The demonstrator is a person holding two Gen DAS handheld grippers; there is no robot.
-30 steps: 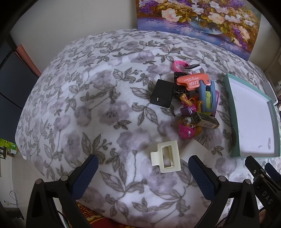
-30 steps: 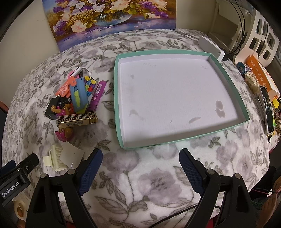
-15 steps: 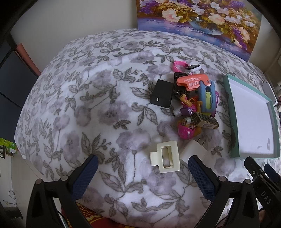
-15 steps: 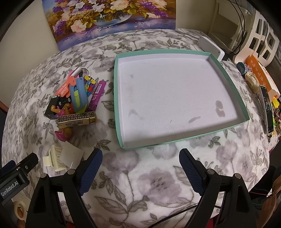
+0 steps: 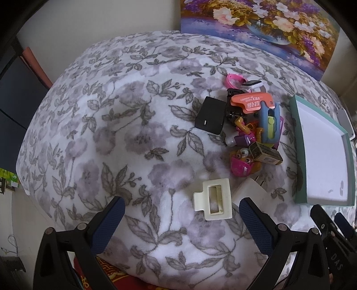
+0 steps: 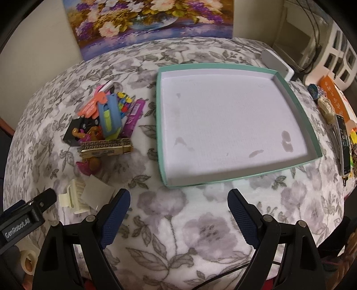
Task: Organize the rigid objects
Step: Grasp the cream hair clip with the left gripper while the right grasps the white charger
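on the flower-print surface (image 5: 125,133), toward its right half, items as follows:

- teal tray (image 6: 161,142), white inside, nothing in it, near the right edge.
- pile of small rigid objects (image 6: 104,125) just left of the tray: black square block (image 5: 209,118) at the pile's left side; orange card (image 5: 247,102) on top; blue-and-yellow utility knife (image 5: 268,122); purple strip (image 6: 135,113) nearest the tray; gold patterned box (image 6: 104,147) at the near side of the pile; pink toy (image 5: 239,167) beneath it; pink watch (image 5: 233,80) at the far end.
- cream hair claw clip (image 5: 214,198), apart from the pile, toward the near edge; a white card (image 6: 96,191) touches its right side.
- left hand-held gripper (image 5: 180,223): jaws spread wide, holding nothing, just short of the clip.
- right hand-held gripper (image 6: 178,214): jaws spread wide, holding nothing, before the tray's near rim.
- flower painting (image 6: 147,20) stands against the wall at the far edge.
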